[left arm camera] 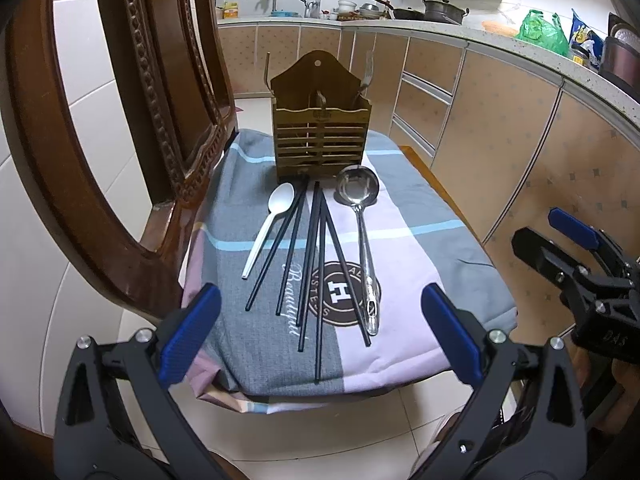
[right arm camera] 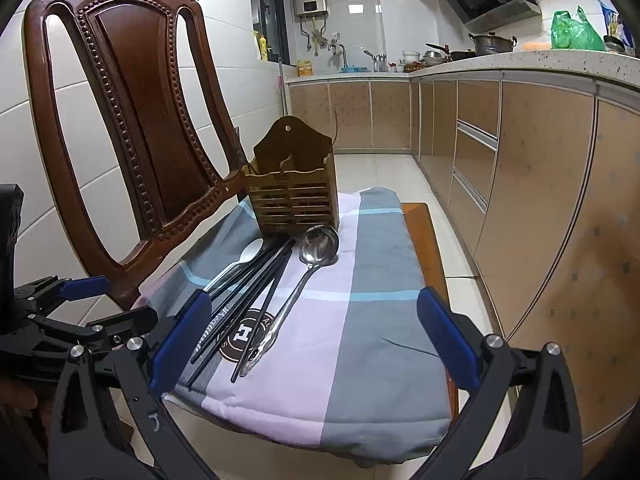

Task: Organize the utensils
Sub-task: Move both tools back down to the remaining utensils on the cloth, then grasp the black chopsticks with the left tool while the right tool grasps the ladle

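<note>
Left wrist view: my left gripper [left arm camera: 320, 344] and right gripper [right arm camera: 312, 344] gape wide, empty. Before the slatted wooden utensil caddy [left arm camera: 320, 140] lie thin black chopsticks [left arm camera: 316, 256], light, stiff, probably slippery; I'd pinch one mid-shaft, beside the steel ladle [left arm camera: 362, 224].

We are seeing only the tops of a fork [left arm camera: 368, 74] and other handles poking from the wooden holder [left arm camera: 320, 136]; its slats are hiding the rest. The frame edge is cutting off the right gripper [left arm camera: 560, 248] in the left wrist view. Countertop dishes [left arm camera: 360, 10] are staying too small to identify.
</note>
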`<state>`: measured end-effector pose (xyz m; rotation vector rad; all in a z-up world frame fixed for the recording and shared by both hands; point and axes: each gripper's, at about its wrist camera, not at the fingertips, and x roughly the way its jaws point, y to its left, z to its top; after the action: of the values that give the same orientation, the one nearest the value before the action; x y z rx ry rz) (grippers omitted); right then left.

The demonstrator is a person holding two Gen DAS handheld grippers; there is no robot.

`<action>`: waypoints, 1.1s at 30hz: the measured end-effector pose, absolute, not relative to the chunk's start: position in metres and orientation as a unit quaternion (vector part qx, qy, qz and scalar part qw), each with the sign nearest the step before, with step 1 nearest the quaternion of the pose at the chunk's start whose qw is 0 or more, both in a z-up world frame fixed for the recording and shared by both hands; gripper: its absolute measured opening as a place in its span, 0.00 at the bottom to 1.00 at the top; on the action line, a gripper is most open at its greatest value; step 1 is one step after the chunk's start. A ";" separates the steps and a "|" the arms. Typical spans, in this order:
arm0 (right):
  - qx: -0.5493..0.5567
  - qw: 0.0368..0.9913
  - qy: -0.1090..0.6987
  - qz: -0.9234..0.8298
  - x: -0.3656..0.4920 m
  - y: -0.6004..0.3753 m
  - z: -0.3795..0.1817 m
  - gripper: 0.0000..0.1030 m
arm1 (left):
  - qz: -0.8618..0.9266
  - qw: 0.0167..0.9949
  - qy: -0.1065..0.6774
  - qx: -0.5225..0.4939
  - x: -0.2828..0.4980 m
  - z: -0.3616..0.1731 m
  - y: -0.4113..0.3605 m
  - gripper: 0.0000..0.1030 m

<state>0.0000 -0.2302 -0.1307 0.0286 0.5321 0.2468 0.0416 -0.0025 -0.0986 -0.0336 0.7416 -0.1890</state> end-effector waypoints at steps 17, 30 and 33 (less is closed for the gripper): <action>0.018 0.949 0.279 0.144 0.027 -0.231 -0.136 0.77 | -0.066 0.927 0.368 0.008 0.084 -0.108 -0.004 0.78; 0.000 0.921 0.360 0.148 0.159 -0.224 -0.172 0.59 | -0.063 0.901 0.428 0.033 0.185 -0.144 -0.021 0.50; 0.002 0.911 0.385 0.148 0.188 -0.226 -0.188 0.54 | -0.073 0.892 0.445 0.043 0.203 -0.156 -0.031 0.38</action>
<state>0.1882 -0.2257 -0.1882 0.0036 0.7945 0.3057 0.2033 -0.0308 -0.1556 0.0885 0.9230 -0.1512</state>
